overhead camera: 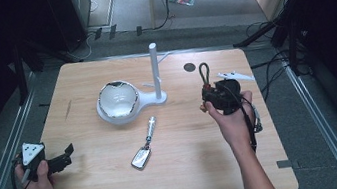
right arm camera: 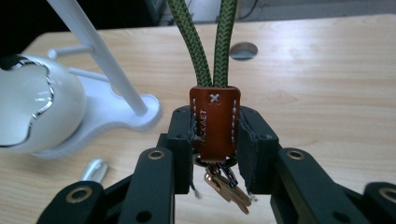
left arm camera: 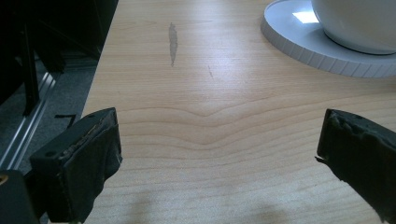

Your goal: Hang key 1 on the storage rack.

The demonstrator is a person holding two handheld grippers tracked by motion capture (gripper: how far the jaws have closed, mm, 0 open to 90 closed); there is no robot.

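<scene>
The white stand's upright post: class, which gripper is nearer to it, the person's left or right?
Right. The right gripper, shut on the keychain, is just to the right of the post. The left gripper sits far off at the table's near left corner.

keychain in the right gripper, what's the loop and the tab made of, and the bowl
Loop: olive woven cord, likely nylon, by its braided texture. Tab: brown leather by the look, matte, with white stitching and a stamped word. Bowl: glossy white, probably glazed ceramic, with a silvery wavy rim; plastic can't be ruled out.
</scene>
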